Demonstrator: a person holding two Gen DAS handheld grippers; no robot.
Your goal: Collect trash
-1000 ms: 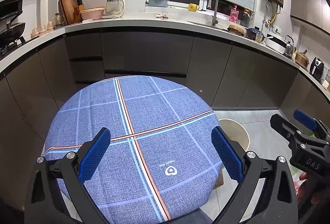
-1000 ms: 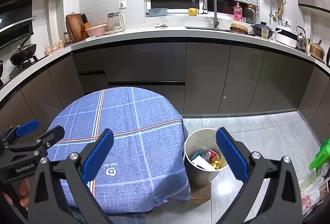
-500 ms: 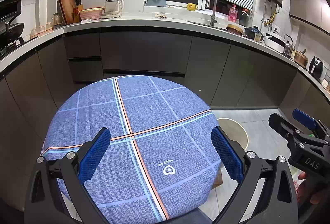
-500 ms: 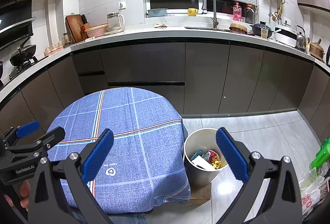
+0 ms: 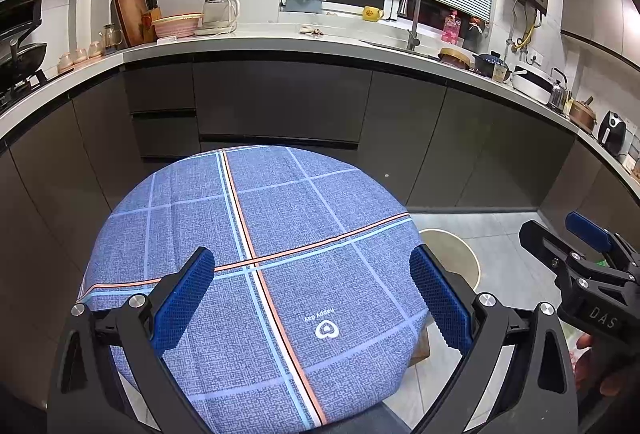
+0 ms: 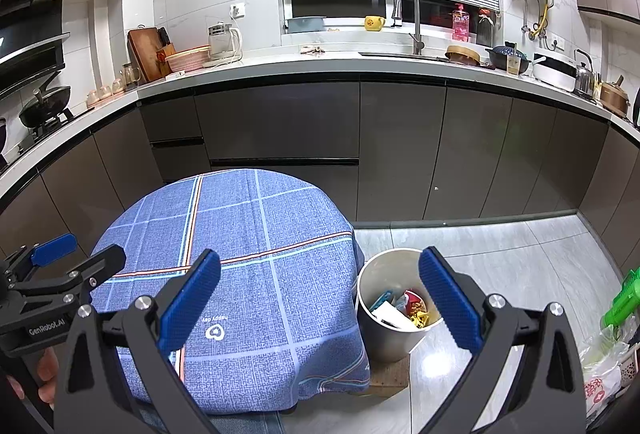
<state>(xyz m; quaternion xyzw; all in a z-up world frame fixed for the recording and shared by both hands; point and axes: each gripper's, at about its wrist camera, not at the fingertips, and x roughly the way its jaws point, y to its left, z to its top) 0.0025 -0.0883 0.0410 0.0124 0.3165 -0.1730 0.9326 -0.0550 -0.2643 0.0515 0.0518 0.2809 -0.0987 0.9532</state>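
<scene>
A round table with a blue checked cloth (image 5: 248, 234) stands in front of me, with nothing on it; it also shows in the right wrist view (image 6: 248, 254). A beige waste bin (image 6: 384, 330) stands on the floor right of the table, holding several pieces of trash (image 6: 404, 310); its rim shows in the left wrist view (image 5: 460, 254). My left gripper (image 5: 312, 298) is open and empty above the near part of the table. My right gripper (image 6: 320, 302) is open and empty, held above the table's right edge and the bin.
Dark kitchen cabinets (image 6: 320, 138) with a white worktop curve behind the table. A plastic bag with a green object (image 6: 616, 330) lies on the floor at the right. A wooden board (image 6: 388, 374) lies under the bin.
</scene>
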